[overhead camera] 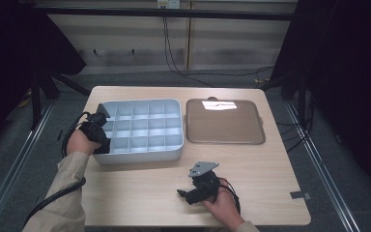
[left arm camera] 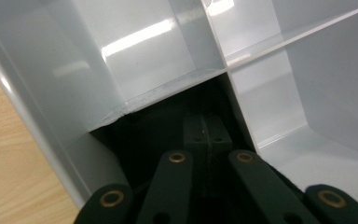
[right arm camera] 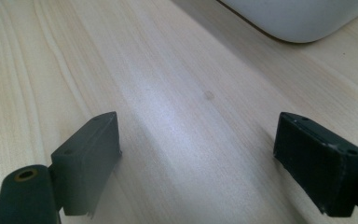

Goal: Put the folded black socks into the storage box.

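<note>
A pale grey compartment tray (overhead camera: 145,130) lies on the wooden worktop (overhead camera: 140,188), with a flat brown tray (overhead camera: 224,122) just beside its right wall. The left tool (overhead camera: 98,129) reaches into the compartment tray at its left edge, in a near-corner compartment. In the left gripper view its 2 jaws stand pressed together, nothing visible between them, in front of a dark mass low in that compartment (left arm camera: 168,126); what that mass is cannot be told. The right tool (overhead camera: 193,191) rests low over bare worktop in front of the compartment tray, near its right front corner (right arm camera: 303,18). Its 2 jaws stand wide apart and hold nothing.
</note>
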`<state>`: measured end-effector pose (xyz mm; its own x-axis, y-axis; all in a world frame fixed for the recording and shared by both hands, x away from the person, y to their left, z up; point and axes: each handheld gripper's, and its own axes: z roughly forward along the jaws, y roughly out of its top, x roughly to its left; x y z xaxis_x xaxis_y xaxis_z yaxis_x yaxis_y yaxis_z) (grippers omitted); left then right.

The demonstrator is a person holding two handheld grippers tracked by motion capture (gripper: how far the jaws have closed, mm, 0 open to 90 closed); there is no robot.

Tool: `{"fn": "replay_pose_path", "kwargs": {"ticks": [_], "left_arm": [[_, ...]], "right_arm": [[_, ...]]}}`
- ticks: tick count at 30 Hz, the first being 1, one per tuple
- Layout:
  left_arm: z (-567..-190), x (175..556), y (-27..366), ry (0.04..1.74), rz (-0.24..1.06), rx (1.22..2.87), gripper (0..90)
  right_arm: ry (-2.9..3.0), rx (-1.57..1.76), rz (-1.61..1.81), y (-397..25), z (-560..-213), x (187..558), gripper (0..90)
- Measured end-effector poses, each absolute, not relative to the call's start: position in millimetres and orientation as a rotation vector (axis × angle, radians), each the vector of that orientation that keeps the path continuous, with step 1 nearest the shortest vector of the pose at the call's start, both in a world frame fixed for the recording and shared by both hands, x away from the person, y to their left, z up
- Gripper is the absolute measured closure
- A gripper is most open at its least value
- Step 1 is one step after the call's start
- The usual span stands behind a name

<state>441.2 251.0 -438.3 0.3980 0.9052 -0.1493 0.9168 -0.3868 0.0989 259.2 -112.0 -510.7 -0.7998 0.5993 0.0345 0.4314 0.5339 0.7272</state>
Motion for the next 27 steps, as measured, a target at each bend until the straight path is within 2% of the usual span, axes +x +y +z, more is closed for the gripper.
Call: {"fn": "replay_pose_path", "kwargs": {"ticks": [11,27], "left_arm": [[-436,441,250,1.632,-0.091,2.482,89.8],[-422,440,251,1.647,-0.071,2.434,79.3]], "right_arm": [[2.553,0.871,1.12,-112,-511,259,14.1],[2.552,0.868,1.119,-112,-511,260,14.1]]}}
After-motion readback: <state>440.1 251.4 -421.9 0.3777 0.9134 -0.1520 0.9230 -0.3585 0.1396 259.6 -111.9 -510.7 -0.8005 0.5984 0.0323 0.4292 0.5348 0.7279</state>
